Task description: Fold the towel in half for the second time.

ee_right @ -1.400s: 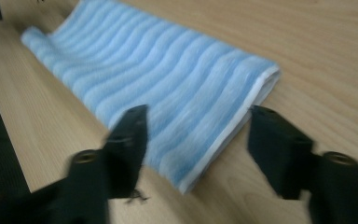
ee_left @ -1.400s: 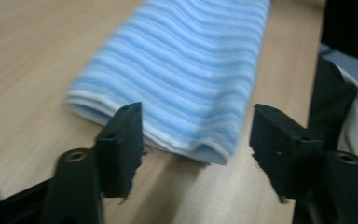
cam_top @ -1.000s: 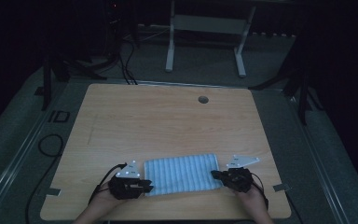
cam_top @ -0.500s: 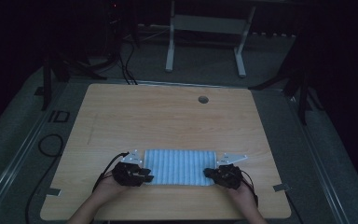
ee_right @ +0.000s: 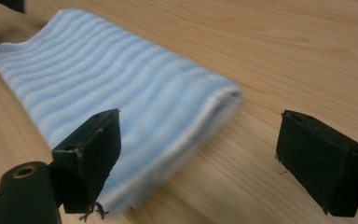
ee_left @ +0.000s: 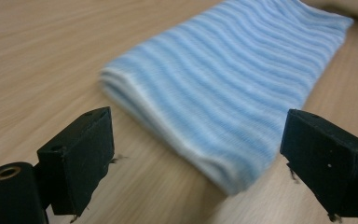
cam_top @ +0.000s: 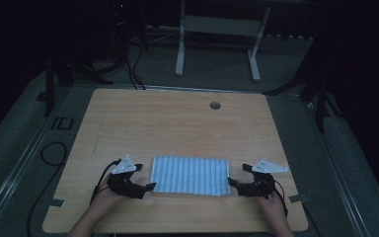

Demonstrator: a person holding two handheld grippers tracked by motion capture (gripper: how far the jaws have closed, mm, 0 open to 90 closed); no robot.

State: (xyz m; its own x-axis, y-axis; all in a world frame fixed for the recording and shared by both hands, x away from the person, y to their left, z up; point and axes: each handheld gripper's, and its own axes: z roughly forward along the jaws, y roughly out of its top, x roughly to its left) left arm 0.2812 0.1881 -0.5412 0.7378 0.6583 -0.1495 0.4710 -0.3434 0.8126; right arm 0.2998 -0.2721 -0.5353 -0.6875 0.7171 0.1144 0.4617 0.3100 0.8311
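With the folded towel lying flat near the table's front edge, apparently done with, both left gripper and right gripper just opened wide, holding nothing, parked just off its short ends.

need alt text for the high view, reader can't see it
A folded blue-and-white striped cloth lies flat near the front edge of a wooden table. The person's left tongs and right tongs sit at its short ends, both open and apart from it, having just been opening. The room beyond is dark.
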